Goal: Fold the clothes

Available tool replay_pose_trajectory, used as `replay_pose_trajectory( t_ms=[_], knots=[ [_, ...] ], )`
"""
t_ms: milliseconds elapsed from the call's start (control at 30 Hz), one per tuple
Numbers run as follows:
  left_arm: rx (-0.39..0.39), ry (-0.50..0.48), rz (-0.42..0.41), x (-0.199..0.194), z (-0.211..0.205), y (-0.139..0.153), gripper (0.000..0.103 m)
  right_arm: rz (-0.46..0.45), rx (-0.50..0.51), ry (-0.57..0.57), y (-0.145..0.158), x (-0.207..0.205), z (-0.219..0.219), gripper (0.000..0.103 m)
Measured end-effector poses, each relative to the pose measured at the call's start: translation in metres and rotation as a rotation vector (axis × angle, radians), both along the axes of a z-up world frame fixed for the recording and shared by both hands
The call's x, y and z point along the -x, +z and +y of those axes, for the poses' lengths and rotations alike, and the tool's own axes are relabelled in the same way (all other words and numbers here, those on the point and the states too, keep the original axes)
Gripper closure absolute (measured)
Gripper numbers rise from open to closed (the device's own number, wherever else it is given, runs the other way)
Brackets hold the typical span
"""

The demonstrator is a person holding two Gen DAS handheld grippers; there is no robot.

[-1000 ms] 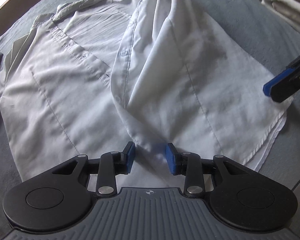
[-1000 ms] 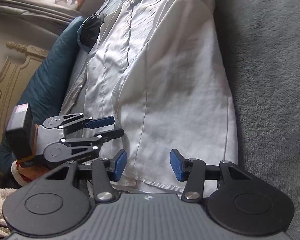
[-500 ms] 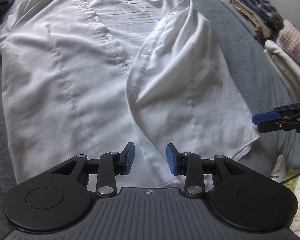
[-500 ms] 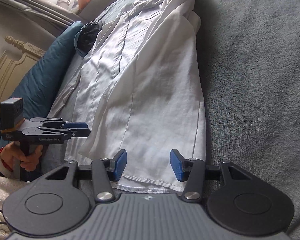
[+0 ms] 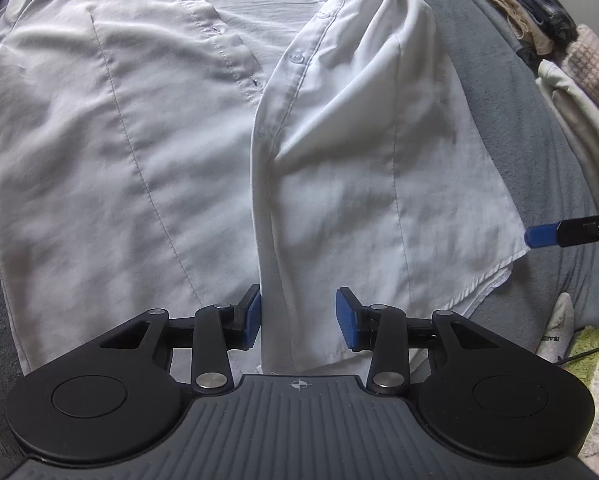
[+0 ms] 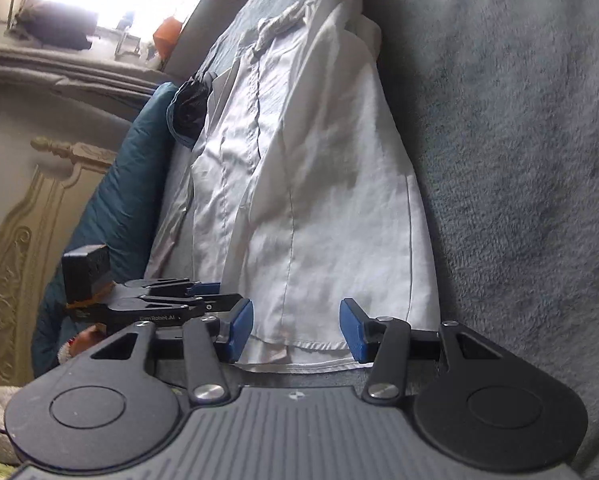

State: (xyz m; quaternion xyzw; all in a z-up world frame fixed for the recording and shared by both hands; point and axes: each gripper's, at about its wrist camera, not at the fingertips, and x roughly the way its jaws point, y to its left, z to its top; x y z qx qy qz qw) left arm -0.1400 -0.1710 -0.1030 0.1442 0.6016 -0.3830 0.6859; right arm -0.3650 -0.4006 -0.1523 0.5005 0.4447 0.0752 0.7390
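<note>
1. The white shirt (image 5: pixel 187 152) lies unbuttoned on the grey blanket (image 5: pixel 511 92), filling the frame's centre, its right front panel folded inward.
2. Your left gripper (image 5: pixel 298 316) hovers over the hem, jaws parted and just been widening, pinching nothing.
3. Your right gripper (image 6: pixel 296 330) stands open at the hem's lower edge, empty.
4. Folded clothes (image 5: pixel 571 80) are stacked at upper right.

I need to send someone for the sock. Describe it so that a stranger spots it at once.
Start from the white button-up shirt spread open on the grey blanket. Follow its hem to the corner by the right gripper, then go past the blanket's edge. The white sock lies there against a yellow-green towel; it alone bears dark lettering.
</note>
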Motion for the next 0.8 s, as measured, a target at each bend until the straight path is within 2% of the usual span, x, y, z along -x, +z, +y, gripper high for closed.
replay_pose_trajectory(
  t_ms=[167, 300, 533, 633, 800],
  knots=[
    [0.019, 0.042, 0.016, -0.005, 0.006, -0.003, 0.064, 0.057, -0.140, -0.031, -0.023, 0.002, 0.005, 0.052],
    [0.028, 0.048, 0.016, -0.006, 0.008, -0.004, 0.066, 0.117, -0.156, -0.072, -0.033, 0.006, 0.004, 0.052],
    [0.022, 0.073, 0.018, -0.012, 0.016, -0.008, 0.084, 0.201, -0.151, -0.143, -0.045, 0.011, 0.003, 0.052],
    [0.030, 0.094, 0.033, -0.016, 0.020, -0.012, 0.086, 0.209, -0.145, -0.184, -0.048, 0.014, 0.002, 0.052],
    [0.043, 0.123, 0.056, -0.018, 0.024, -0.015, 0.086, 0.153, -0.246, -0.271, -0.052, 0.026, 0.000, 0.052]
  ],
)
